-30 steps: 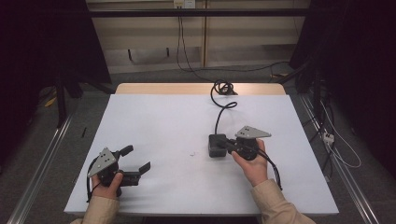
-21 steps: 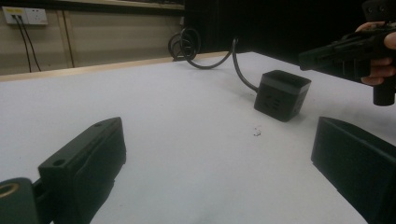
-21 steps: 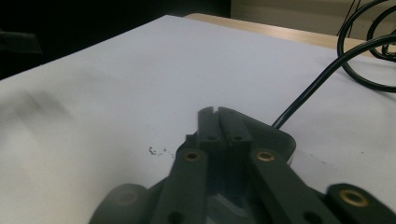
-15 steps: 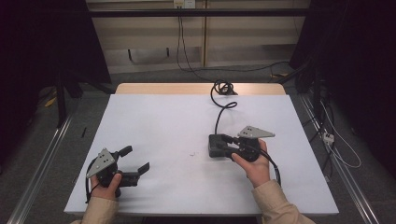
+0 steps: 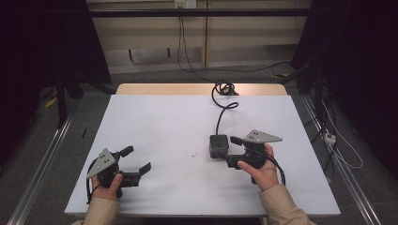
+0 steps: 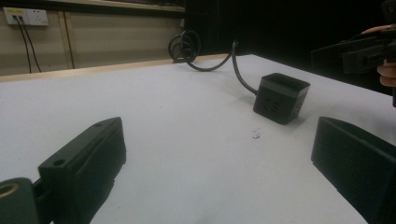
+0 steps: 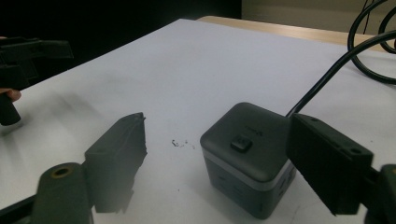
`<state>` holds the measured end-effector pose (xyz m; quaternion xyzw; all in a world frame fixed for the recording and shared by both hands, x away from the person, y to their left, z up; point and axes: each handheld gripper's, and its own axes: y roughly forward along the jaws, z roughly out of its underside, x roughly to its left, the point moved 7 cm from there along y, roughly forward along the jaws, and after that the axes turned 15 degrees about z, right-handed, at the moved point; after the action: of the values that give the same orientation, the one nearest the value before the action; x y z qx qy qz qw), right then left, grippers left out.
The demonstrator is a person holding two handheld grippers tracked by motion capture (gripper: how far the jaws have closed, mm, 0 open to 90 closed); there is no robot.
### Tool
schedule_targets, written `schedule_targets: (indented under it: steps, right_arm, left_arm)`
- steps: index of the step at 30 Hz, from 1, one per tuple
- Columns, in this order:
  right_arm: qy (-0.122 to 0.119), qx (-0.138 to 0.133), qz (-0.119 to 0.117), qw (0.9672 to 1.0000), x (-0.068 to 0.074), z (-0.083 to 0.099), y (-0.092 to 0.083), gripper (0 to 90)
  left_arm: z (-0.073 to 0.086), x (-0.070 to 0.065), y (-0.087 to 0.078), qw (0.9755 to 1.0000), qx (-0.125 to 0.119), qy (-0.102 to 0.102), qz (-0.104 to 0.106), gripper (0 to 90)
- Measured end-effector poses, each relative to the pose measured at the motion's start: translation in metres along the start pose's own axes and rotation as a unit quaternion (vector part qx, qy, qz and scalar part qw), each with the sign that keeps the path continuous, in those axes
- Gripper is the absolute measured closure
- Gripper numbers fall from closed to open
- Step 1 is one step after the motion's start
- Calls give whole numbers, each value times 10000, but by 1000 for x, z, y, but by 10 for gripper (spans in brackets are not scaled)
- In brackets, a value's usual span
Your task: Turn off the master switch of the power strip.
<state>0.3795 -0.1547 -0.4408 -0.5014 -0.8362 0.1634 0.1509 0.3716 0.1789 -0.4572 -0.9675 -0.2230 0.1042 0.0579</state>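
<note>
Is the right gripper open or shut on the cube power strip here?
Open. The right gripper has just been opening; its jaws stand wide, one clear of the cube power strip, which sits upright on the table.

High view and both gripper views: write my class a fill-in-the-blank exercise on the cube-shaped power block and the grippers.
1. The black cable runs from the power cube to a ____ at the table's far edge.
2. The right gripper has its jaws ____, with the cube between them.
3. The single button sits on the cube's ____ face.
4. The left gripper holds ____.

Missing words: coil; open; top; nothing
</note>
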Motion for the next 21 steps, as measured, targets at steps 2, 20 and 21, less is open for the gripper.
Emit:
schedule_targets:
  steps: [2, 20, 21]
  right_arm:
    - [-56, -3, 28, 10000, -2, 3, -3, 159]
    - [-99, 111, 199, 9997, -21, 21, -19, 131]
    - [-83, 93, 216, 9997, -22, 21, -20, 130]
  left_arm:
    - [0, 0, -1, 10000, -8, -14, -7, 30]
    - [0, 0, 0, 10000, -4, -11, -4, 30]
    - [0, 0, -1, 10000, 5, -5, -1, 30]
